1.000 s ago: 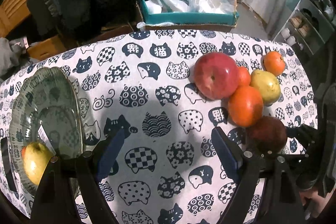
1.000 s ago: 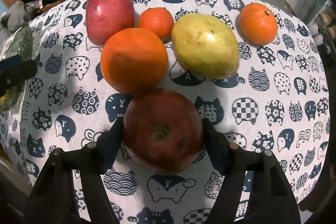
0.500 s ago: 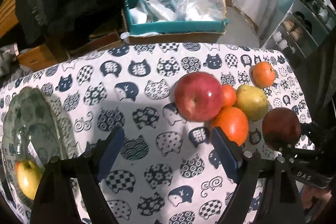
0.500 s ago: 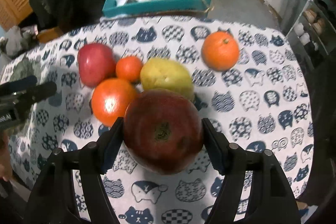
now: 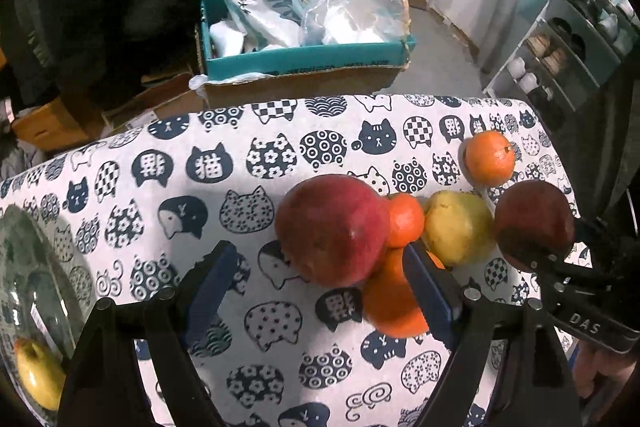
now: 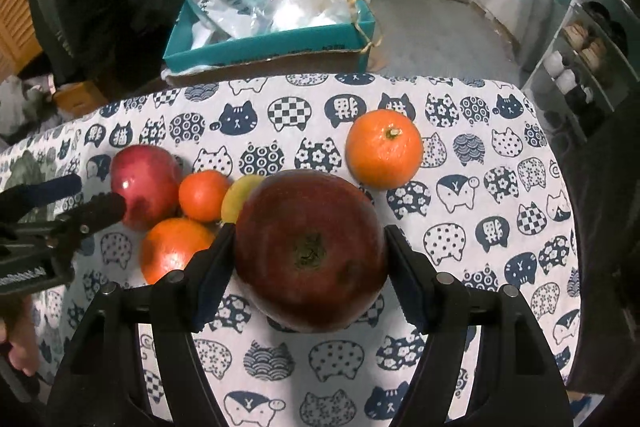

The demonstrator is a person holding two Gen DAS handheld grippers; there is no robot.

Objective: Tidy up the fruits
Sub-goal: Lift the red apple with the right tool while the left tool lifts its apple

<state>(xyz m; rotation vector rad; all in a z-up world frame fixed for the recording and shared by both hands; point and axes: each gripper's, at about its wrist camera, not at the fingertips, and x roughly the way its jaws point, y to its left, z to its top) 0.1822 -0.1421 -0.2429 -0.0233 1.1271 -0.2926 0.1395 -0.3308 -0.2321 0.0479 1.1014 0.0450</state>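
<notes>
Dark-red apple (image 6: 310,251) now lifted higher above tablecloth (image 6: 500,267).

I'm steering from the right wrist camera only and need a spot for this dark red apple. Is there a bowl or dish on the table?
Observer: Yes. The left wrist view shows a glass bowl at the left edge of the table.
Operator: Anything in it?
Observer: One yellow-green fruit lies inside, near the rim closest to the camera.
Operator: Is the left claw carrying something?
Observer: No. The left claw is open and grips nothing. It points at the bright red apple, well left of your dark red apple.
</notes>
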